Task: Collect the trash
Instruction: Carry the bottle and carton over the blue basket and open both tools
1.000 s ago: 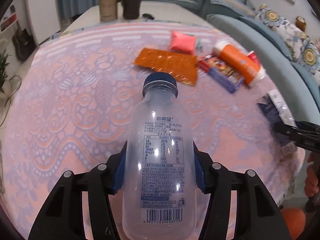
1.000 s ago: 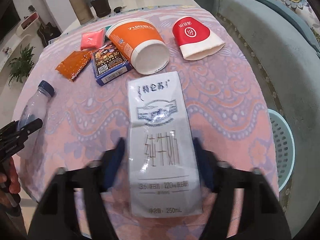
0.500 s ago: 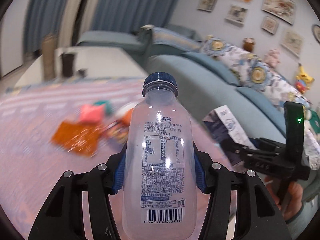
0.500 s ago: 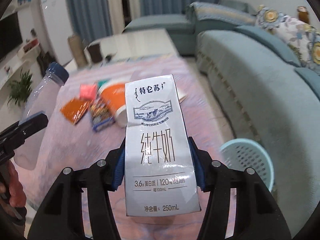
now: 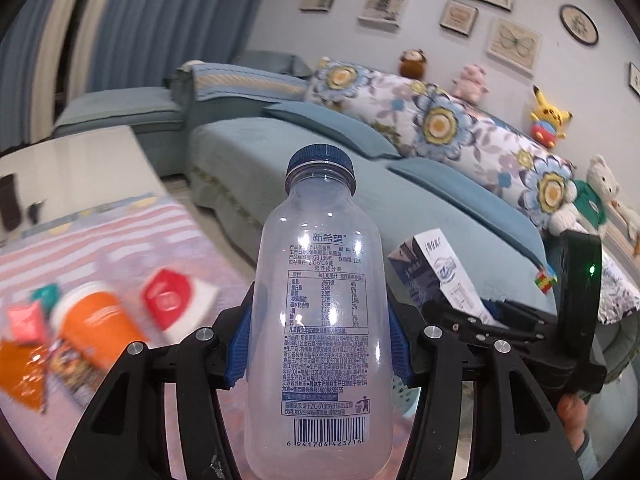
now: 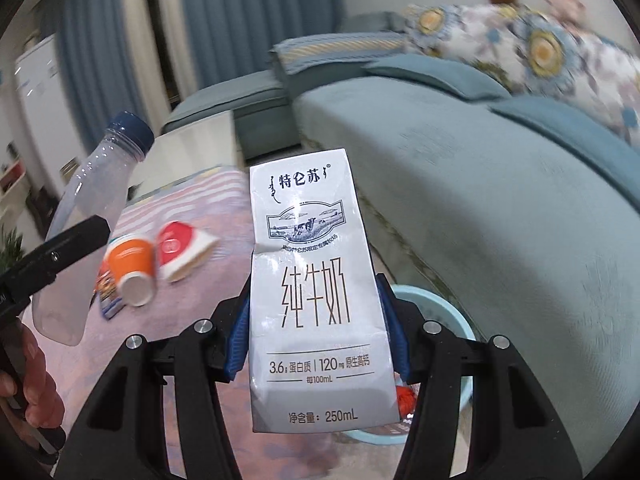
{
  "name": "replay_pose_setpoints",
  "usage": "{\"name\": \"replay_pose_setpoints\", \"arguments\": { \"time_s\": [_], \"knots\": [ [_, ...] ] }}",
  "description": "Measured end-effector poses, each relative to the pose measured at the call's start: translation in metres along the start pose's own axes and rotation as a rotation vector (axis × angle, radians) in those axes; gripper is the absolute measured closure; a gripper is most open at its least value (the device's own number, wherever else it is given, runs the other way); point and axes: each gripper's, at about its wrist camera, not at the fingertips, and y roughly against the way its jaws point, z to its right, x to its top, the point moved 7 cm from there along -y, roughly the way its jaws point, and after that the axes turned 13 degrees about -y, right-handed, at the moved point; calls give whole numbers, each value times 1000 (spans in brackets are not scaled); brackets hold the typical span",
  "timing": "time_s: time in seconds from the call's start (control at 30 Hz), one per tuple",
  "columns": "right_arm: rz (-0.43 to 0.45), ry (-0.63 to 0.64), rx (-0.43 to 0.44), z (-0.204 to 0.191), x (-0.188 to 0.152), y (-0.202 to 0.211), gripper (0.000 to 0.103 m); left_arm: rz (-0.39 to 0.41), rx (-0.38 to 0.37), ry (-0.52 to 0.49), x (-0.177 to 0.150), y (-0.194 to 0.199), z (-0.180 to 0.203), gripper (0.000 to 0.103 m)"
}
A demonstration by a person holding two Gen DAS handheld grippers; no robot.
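My left gripper (image 5: 318,348) is shut on a clear plastic bottle (image 5: 320,300) with a blue cap, held cap-up in the air. That bottle (image 6: 84,232) also shows at the left of the right wrist view. My right gripper (image 6: 316,332) is shut on a white milk carton (image 6: 308,280); the same carton (image 5: 444,276) appears right of the bottle in the left wrist view. A light blue basket (image 6: 440,304) stands on the floor below and behind the carton, with red trash inside. An orange cup (image 6: 132,268), a red-and-white cup (image 6: 180,248) and snack wrappers (image 5: 24,372) lie on the pink tablecloth.
A teal sofa (image 6: 500,200) with floral cushions (image 5: 440,124) and plush toys runs along the right. A pale low table (image 5: 80,160) stands beyond the pink cloth. A hand (image 6: 28,380) holds the left gripper's grip at the lower left.
Both grippers have lifted and swung right, away from the tabletop toward the sofa, each keeping its object. The blue basket has come nearer under the carton.
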Motion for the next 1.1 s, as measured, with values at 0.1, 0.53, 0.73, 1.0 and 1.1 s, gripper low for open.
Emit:
{"name": "replay_pose_setpoints", "arguments": {
  "time_s": [0.1, 0.53, 0.73, 1.0, 1.1],
  "knots": [
    [-11, -68, -37, 39, -1, -7, 51, -24, -32, -26, 1, -30, 18, 50],
    [-199, -314, -155, 148, -55, -79, 50, -311, -303, 67, -60, -145, 71, 50],
    [-245, -358, -172, 166, -66, -96, 49, -378, -321, 88, -80, -169, 81, 50],
    [-253, -365, -171, 169, -70, -103, 49, -332, -298, 54, -71, -158, 79, 44],
    [-252, -366, -169, 169, -71, -101, 49, -321, -297, 52, -67, -152, 78, 44]
  ]
}}
